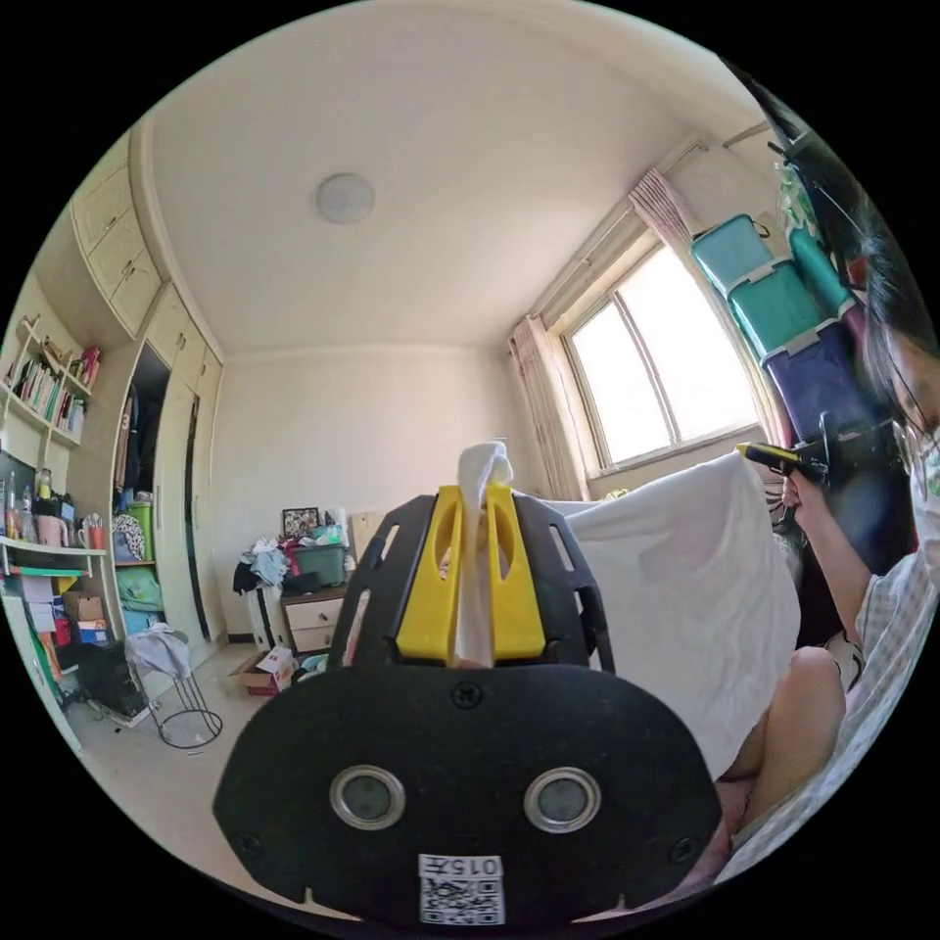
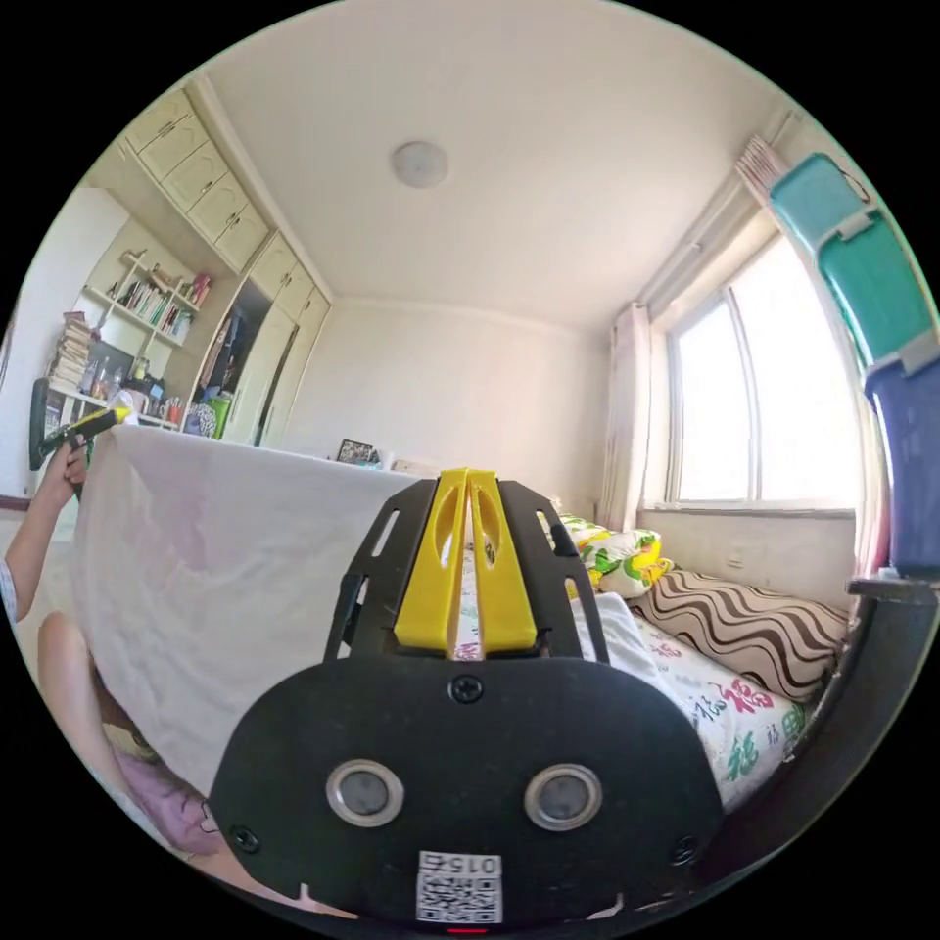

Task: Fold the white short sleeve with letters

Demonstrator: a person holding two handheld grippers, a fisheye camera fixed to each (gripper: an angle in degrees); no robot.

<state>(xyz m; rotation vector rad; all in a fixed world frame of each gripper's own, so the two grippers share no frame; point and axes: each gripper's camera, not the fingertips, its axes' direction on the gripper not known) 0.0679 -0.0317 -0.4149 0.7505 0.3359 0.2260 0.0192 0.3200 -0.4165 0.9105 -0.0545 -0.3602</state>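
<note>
White shirt (image 1: 685, 587) stretched mid-air, both grippers' jaws clenched on its corners: left gripper (image 1: 472, 499), right gripper (image 2: 468, 485).

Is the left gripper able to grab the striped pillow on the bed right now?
Probably not. The left gripper is shut on the white shirt, held up in the air, so its jaws are busy; the striped pillow lies on the bed.

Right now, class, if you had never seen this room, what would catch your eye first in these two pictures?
First, the white shirt, held up in the air and stretched between two yellow-jawed grippers. The left gripper pinches one corner, with cloth poking out above its tips; the right gripper is closed too, the sheet spreading away to its left. Behind come the bright window and the stacked boxes beside it.
</note>
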